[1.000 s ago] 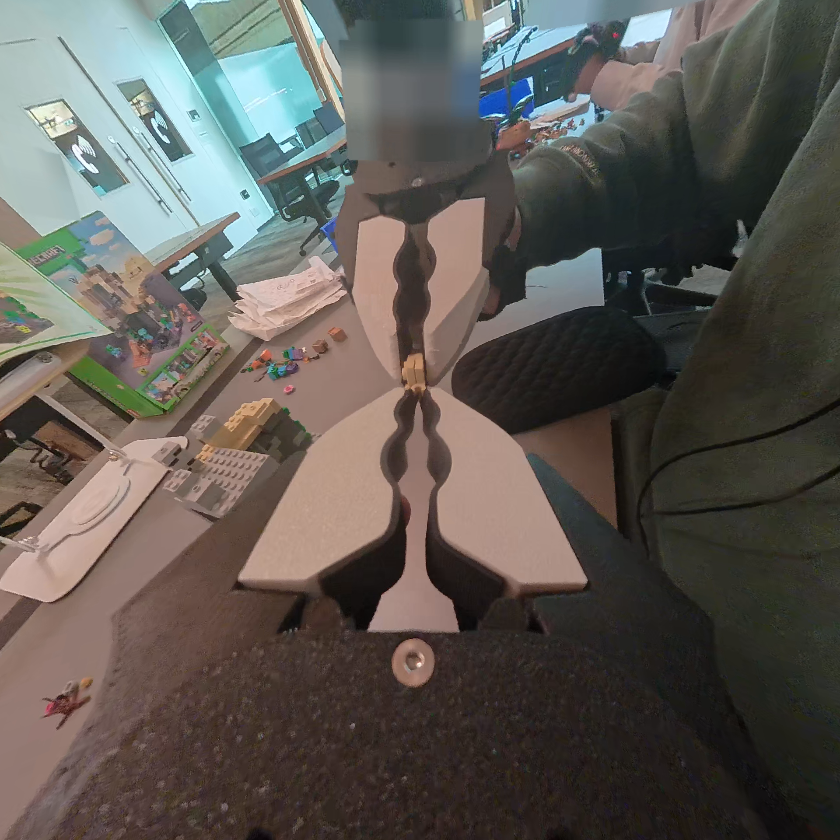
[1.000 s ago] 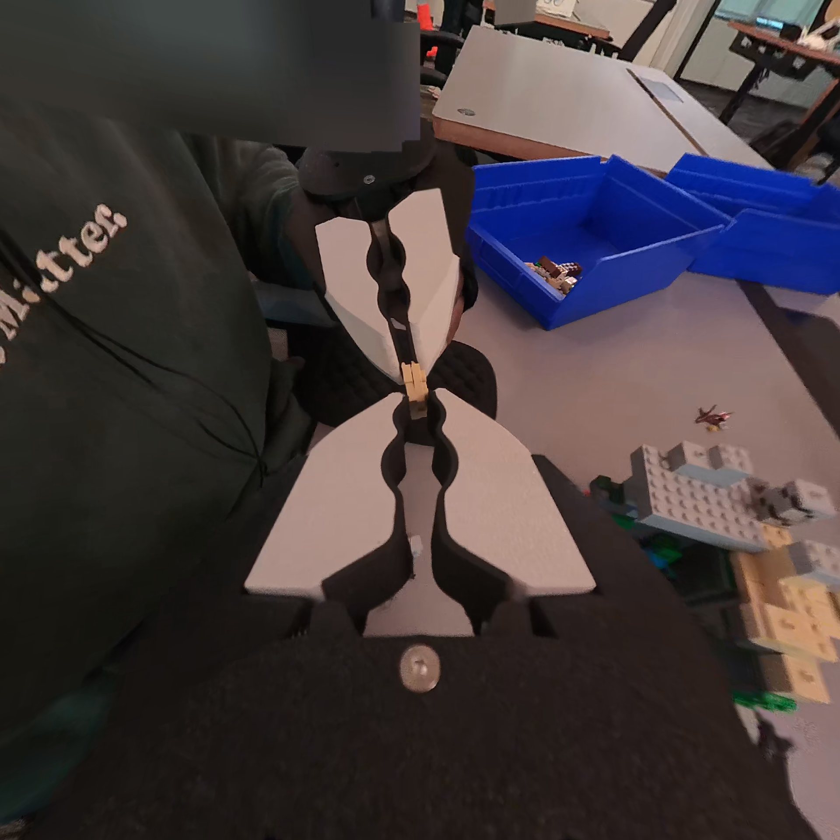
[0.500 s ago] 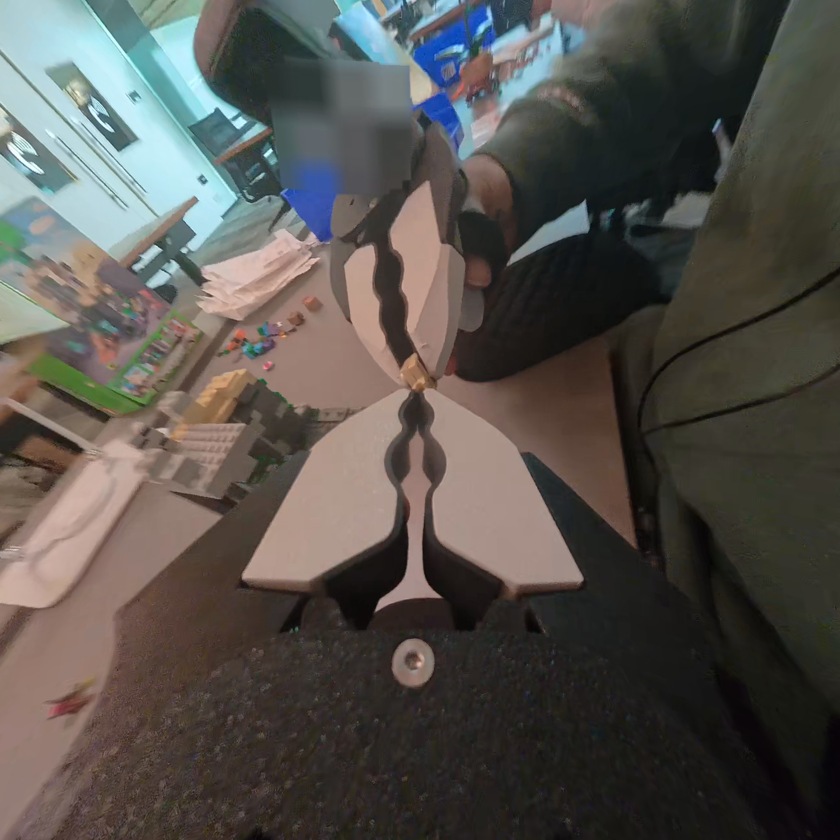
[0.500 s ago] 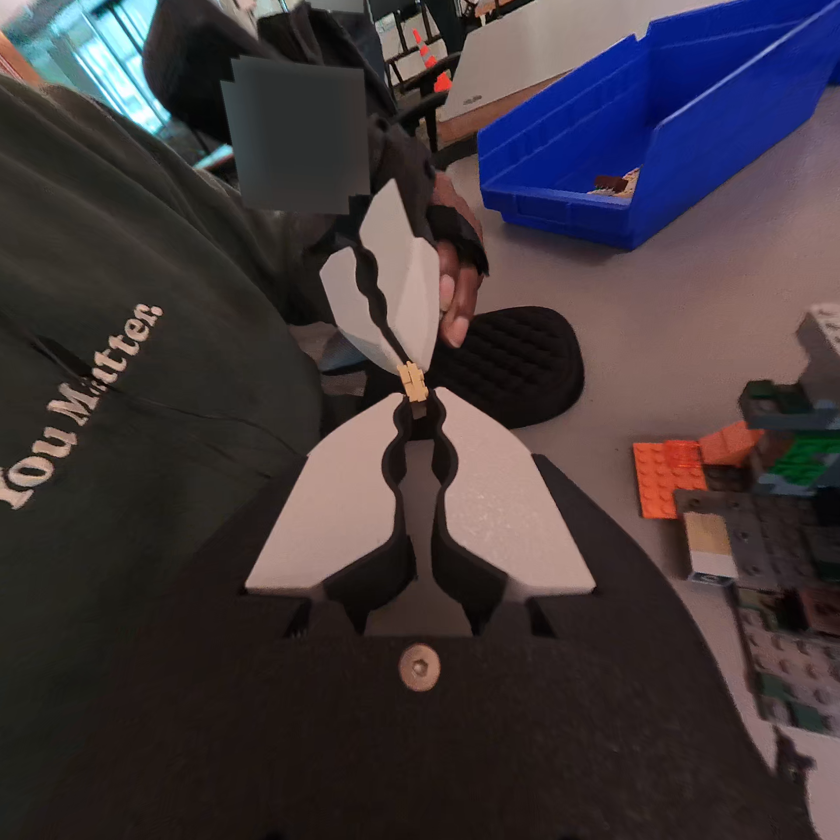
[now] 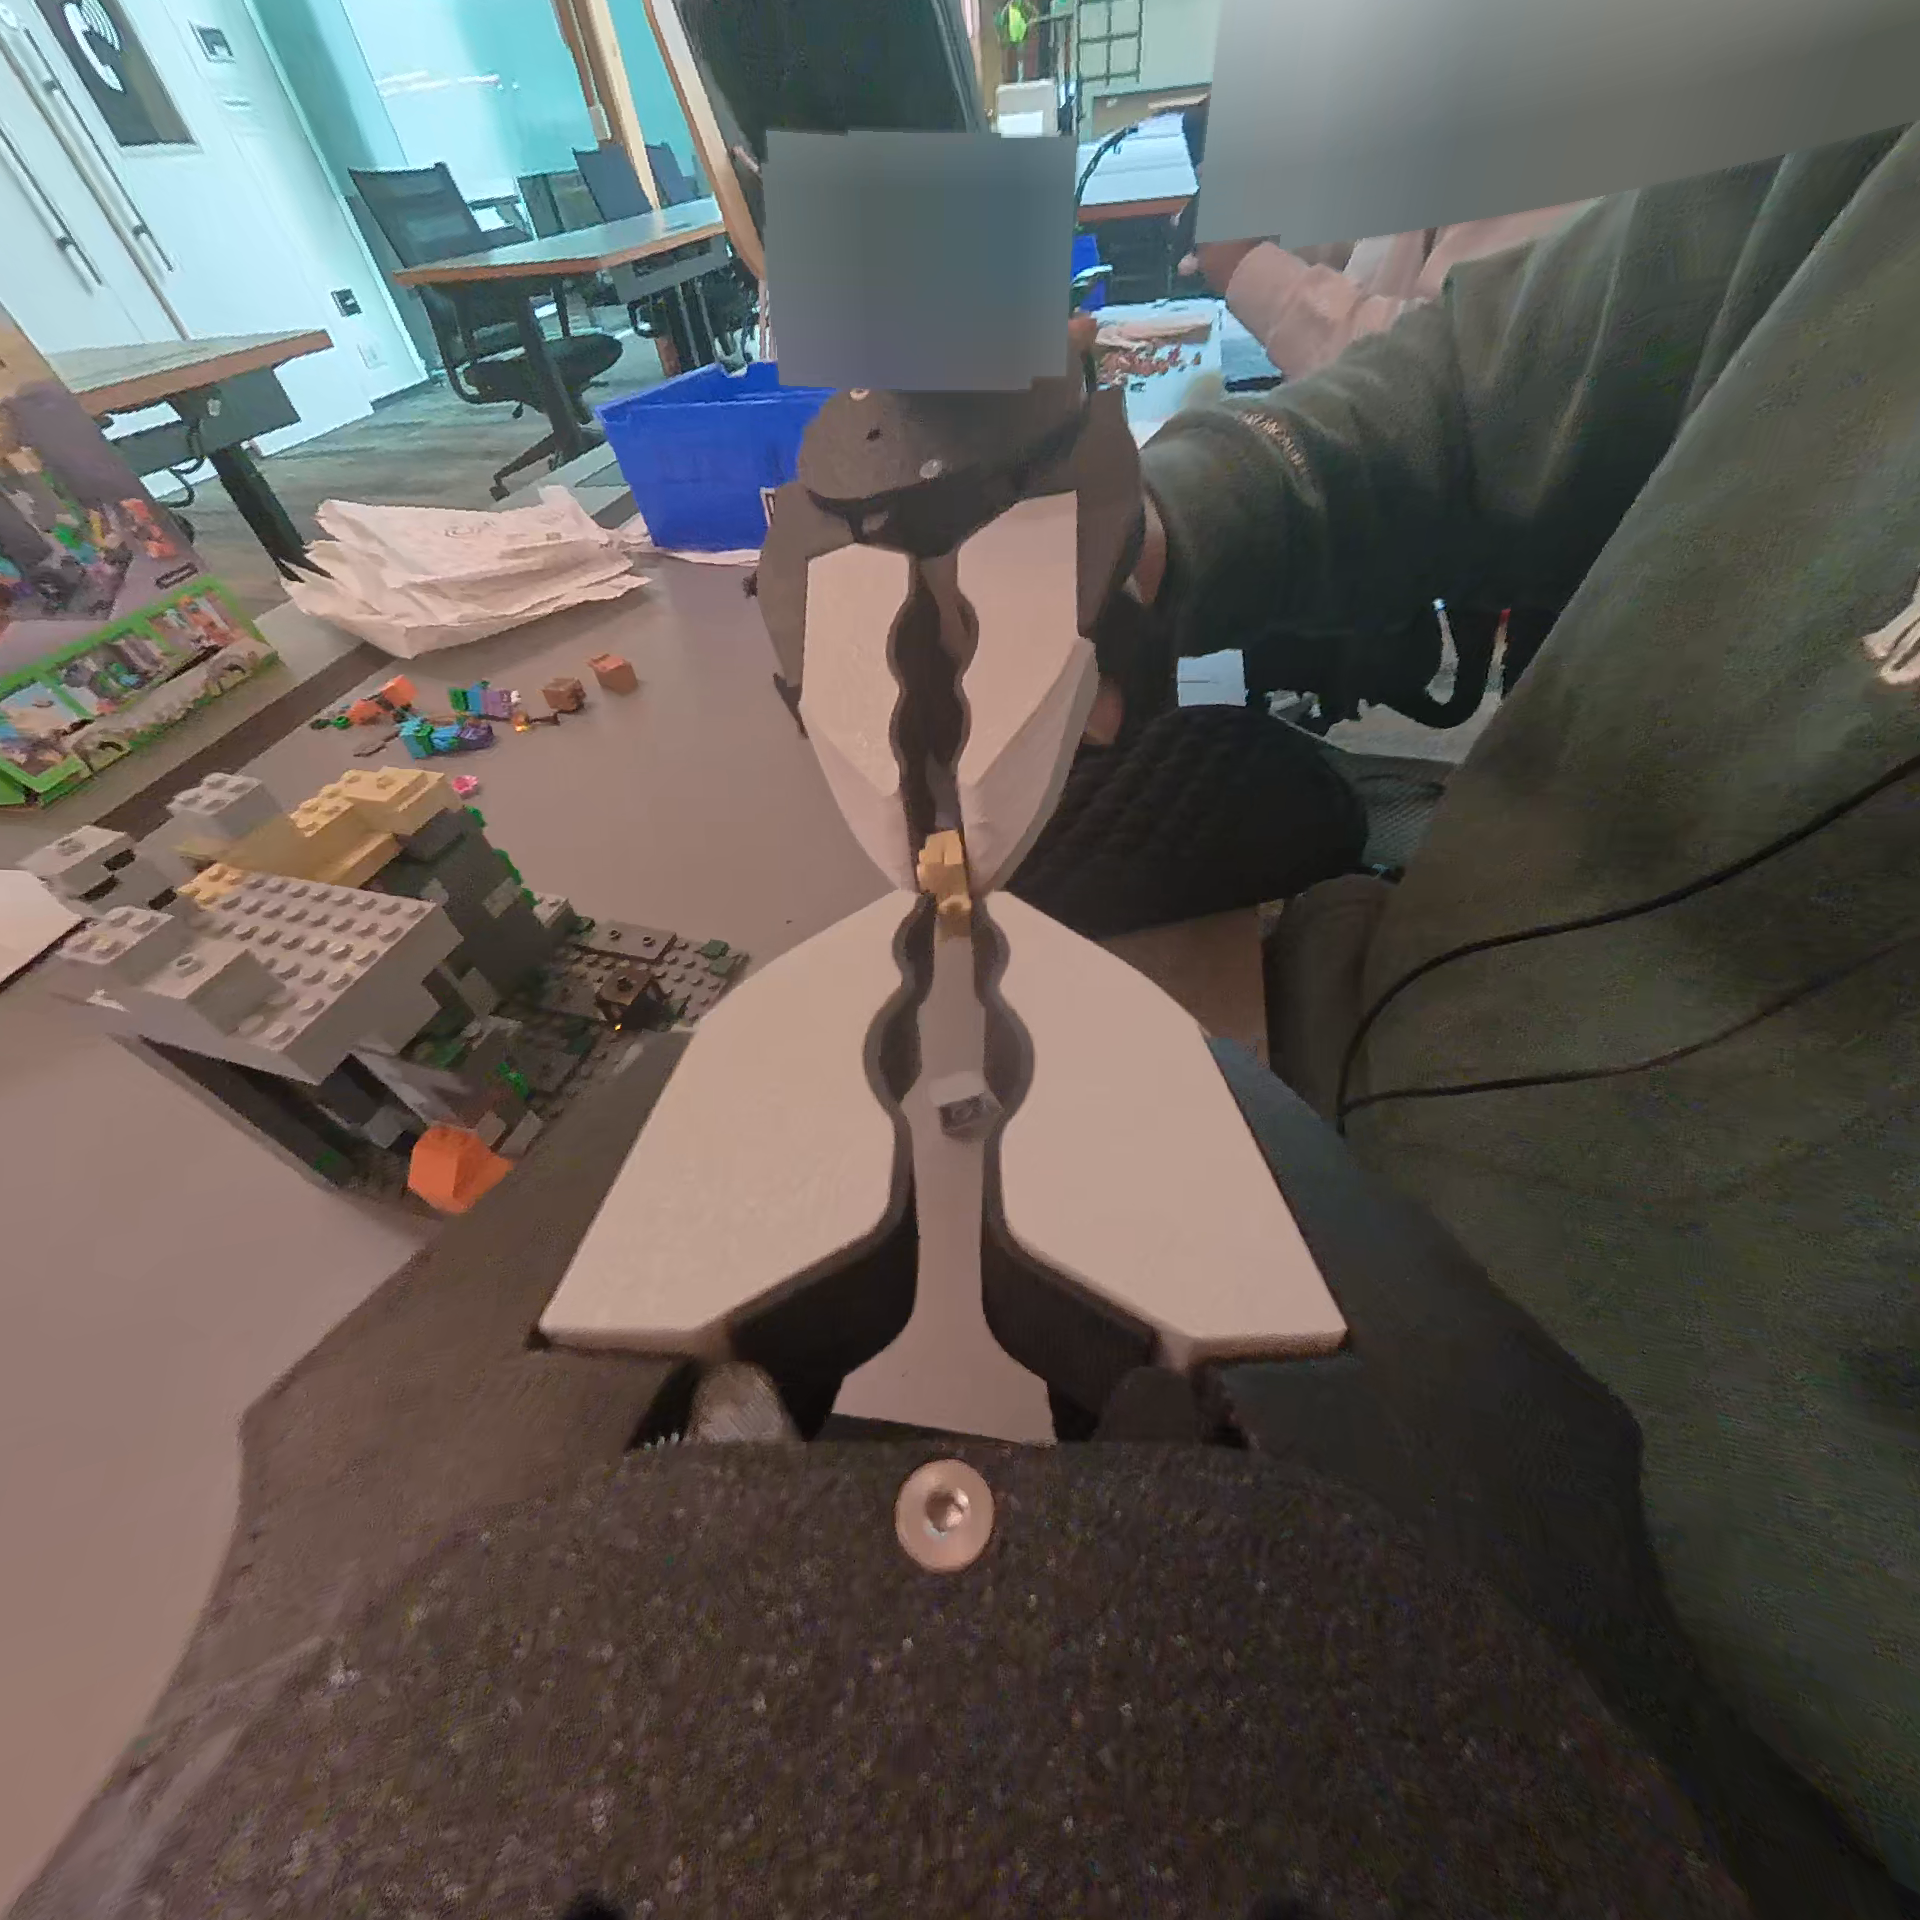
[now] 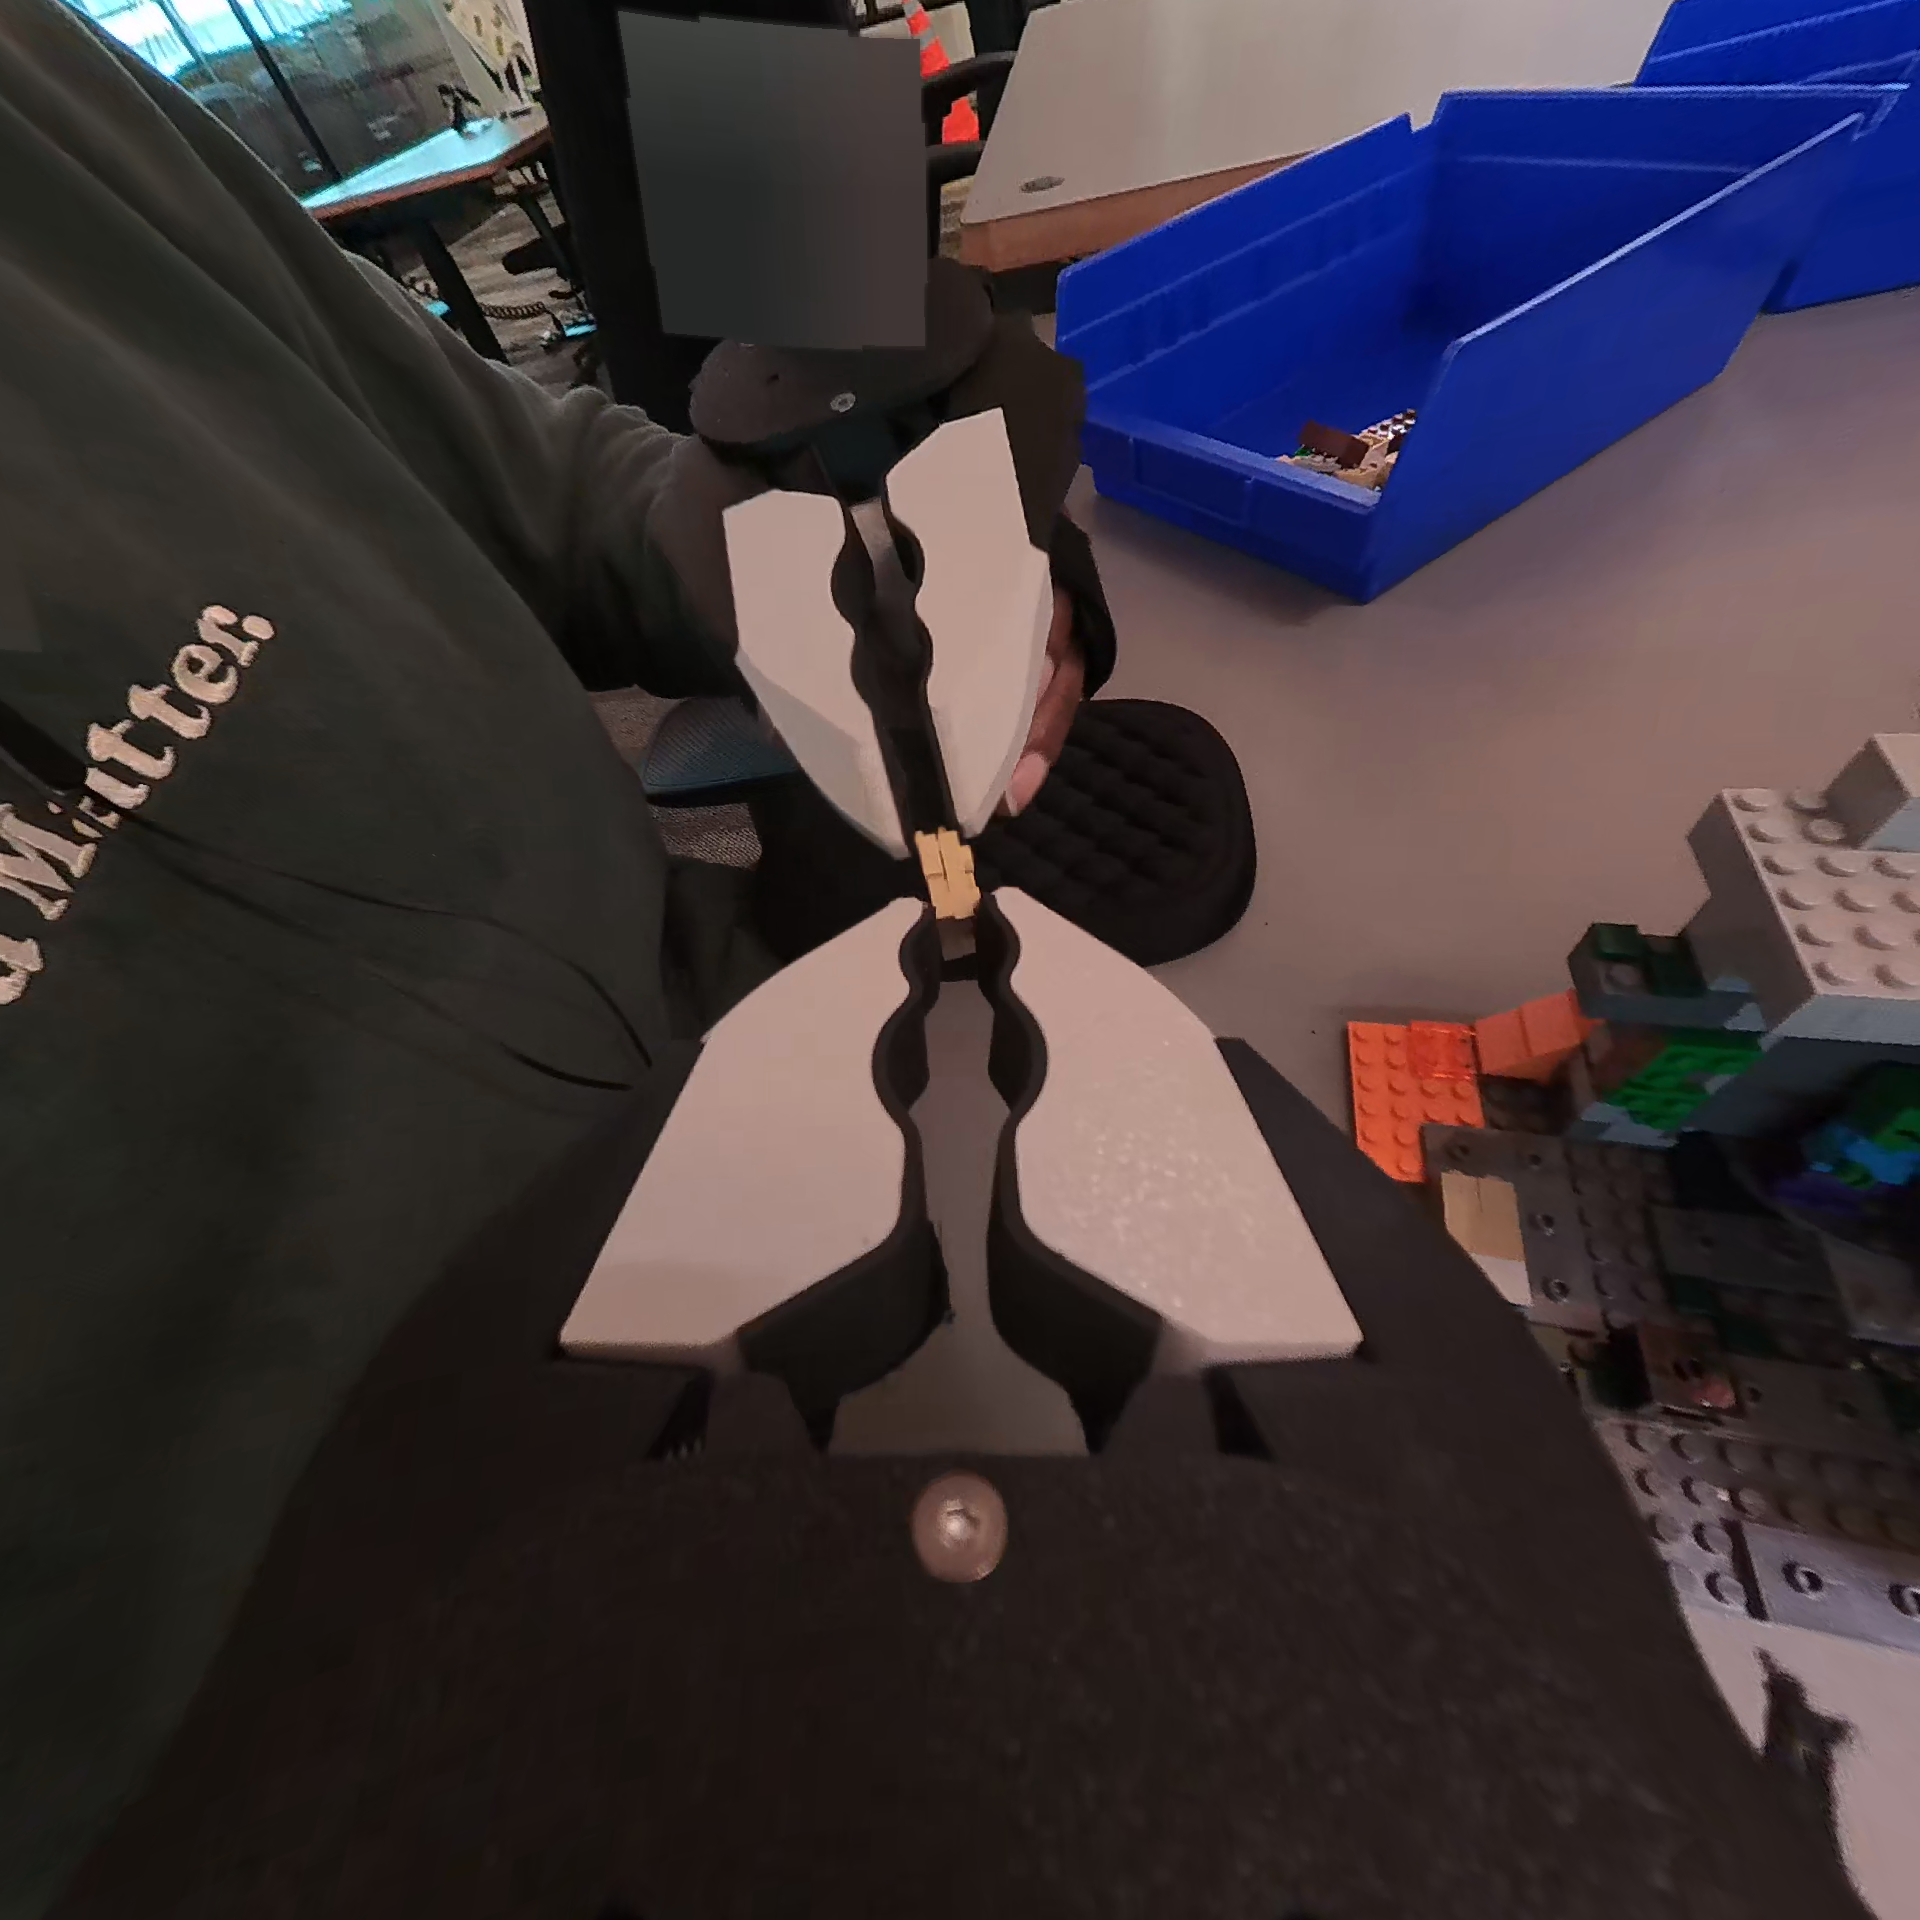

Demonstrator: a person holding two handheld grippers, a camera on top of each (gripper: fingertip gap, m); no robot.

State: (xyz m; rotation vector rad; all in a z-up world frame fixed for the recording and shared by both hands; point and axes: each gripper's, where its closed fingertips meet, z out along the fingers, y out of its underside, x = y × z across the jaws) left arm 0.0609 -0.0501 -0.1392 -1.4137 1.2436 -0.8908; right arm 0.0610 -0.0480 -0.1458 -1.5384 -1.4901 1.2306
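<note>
Both grippers meet tip to tip at frame centre. The left gripper (image 5: 948,906) and right gripper (image 6: 954,914) each clamp one end of a small tan brick stack (image 5: 943,873), held above the grey table (image 5: 675,790). The brick model (image 5: 312,935) sits at left, unfinished. White lettering marks the person's sweatshirt (image 6: 312,727); its wording is omitted.
</note>
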